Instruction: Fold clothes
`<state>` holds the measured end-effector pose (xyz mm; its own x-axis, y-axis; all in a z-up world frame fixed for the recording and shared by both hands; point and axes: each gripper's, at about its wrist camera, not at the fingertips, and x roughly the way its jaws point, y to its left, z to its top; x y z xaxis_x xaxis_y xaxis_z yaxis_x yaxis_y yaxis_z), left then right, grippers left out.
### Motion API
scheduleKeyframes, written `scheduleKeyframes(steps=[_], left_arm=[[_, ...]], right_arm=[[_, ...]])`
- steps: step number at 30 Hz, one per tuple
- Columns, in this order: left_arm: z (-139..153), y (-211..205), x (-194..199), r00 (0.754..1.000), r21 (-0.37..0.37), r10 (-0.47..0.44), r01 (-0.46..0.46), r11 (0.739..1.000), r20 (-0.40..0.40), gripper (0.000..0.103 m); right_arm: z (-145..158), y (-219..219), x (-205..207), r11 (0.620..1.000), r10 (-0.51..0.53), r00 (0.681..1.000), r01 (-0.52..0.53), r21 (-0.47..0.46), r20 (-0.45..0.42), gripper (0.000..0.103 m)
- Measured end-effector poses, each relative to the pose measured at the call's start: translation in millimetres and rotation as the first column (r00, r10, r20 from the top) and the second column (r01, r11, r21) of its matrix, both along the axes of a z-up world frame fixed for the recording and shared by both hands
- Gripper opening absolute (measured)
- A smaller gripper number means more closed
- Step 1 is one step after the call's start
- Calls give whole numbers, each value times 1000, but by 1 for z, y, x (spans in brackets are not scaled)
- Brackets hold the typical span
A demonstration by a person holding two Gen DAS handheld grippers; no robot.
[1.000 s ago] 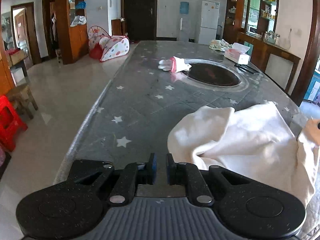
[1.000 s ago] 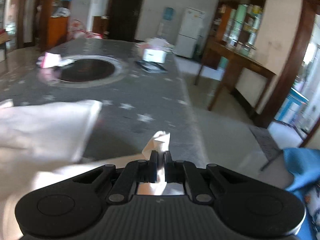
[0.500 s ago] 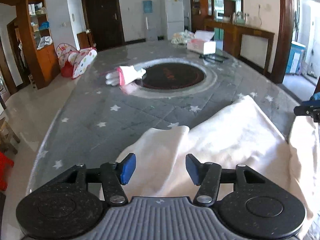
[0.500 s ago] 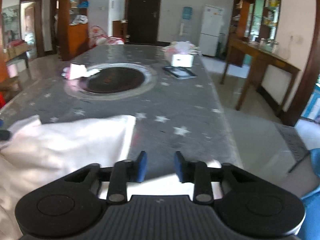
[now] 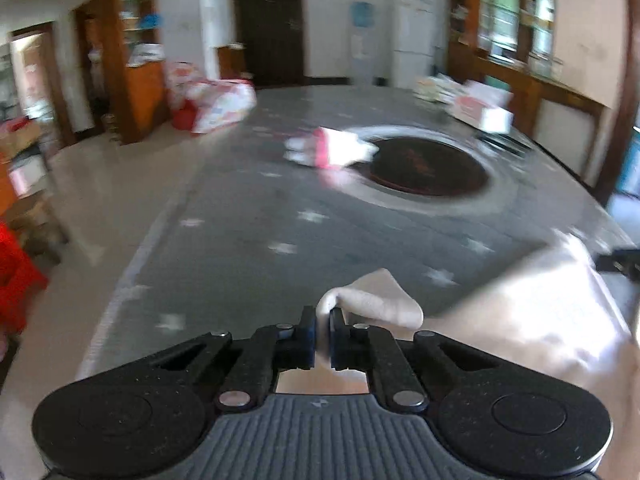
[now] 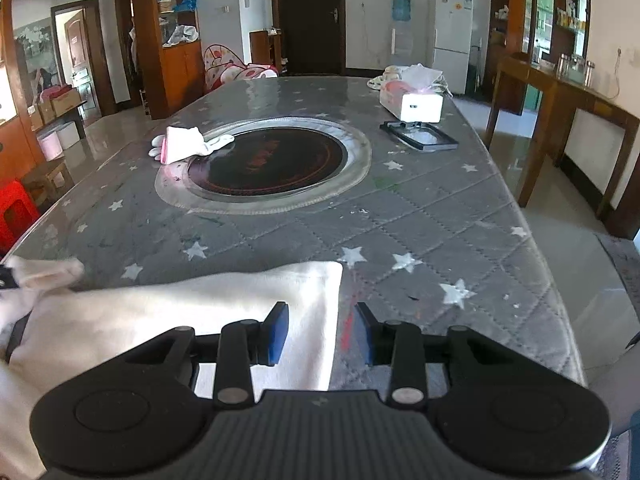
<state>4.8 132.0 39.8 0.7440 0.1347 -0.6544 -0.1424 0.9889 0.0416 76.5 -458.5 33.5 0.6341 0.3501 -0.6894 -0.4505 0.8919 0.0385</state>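
A cream cloth [image 6: 180, 320] lies bunched on the near end of the grey star-patterned table [image 6: 400, 220]. My left gripper [image 5: 323, 334] is shut on a corner of the cloth [image 5: 372, 304], which bulges up just past the jaws; that view is blurred. My right gripper [image 6: 320, 332] stands open over the cloth's right edge. The hem runs between the blue pads [image 6: 276, 334] without being pinched. The cloth's left corner [image 6: 44, 272] shows at the far left of the right wrist view.
A round dark hob [image 6: 264, 164] is set into the table's middle, with a pink-and-white glove [image 6: 180, 148] at its left rim. A tissue box [image 6: 412, 104] and a black frame [image 6: 418, 136] sit far right. The table edge runs close on the right.
My left gripper opened over the cloth's edge, then shut on its corner. My right gripper let go of the corner it held, opened, and moved over the cloth's right edge.
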Motion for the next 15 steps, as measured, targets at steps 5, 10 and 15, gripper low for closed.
scheduleKeyframes(steps=[5, 10, 15], left_arm=[[3, 38, -4, 990, -12, 139, -139, 990, 3, 9], [9, 38, -7, 996, -83, 88, -89, 993, -8, 30], [14, 16, 3, 999, -177, -40, 37, 984, -15, 45]], right_arm=[[-4, 6, 10, 1000, -7, 1000, 7, 16, -13, 41], [-7, 9, 23, 999, -27, 999, 28, 41, -38, 43], [-10, 12, 37, 996, -33, 996, 40, 82, -79, 44]])
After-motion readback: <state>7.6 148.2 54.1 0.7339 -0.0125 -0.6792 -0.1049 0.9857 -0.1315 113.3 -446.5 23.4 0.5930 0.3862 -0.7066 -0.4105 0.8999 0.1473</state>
